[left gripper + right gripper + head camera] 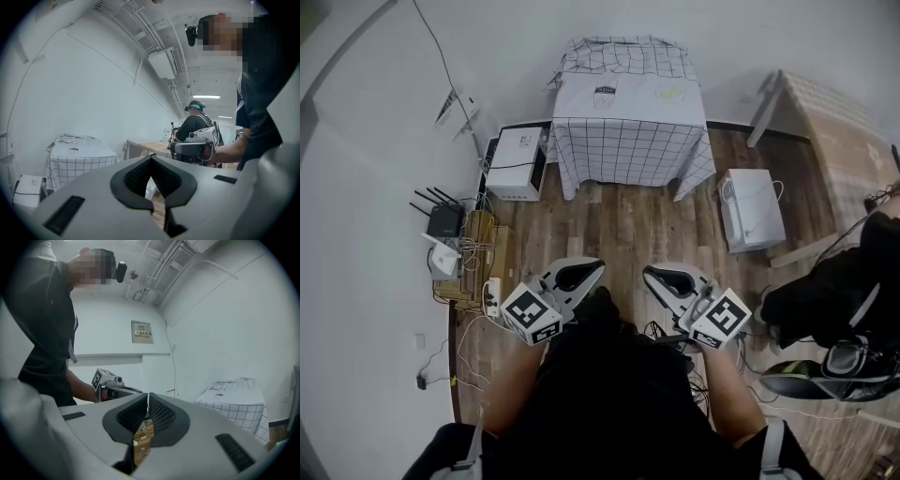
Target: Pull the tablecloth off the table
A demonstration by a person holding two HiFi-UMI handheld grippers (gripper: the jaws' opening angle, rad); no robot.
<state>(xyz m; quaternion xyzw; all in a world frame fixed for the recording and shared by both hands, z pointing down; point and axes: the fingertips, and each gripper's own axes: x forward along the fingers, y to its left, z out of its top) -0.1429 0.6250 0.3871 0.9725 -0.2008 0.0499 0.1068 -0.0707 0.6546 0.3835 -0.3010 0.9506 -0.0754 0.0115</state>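
A small table against the far wall wears a white tablecloth (pixel 628 122) with a black grid, bunched at the back and hanging down the front. It also shows low at the left as the tablecloth (pixel 79 159) and at the right as the tablecloth (pixel 234 404). My left gripper (pixel 598 266) and right gripper (pixel 647 273) are held close to my body, well short of the table, tips turned toward each other. Both are shut with nothing between the pads, as seen at the left gripper (pixel 151 157) and the right gripper (pixel 148 395).
A white box (pixel 514 164) stands left of the table and a white appliance (pixel 752 208) right of it on the wood floor. A router (pixel 445 222) and a tangle of cables (pixel 473 272) lie at the left. A wooden table (pixel 834 131) and another person (pixel 834 291) are at the right.
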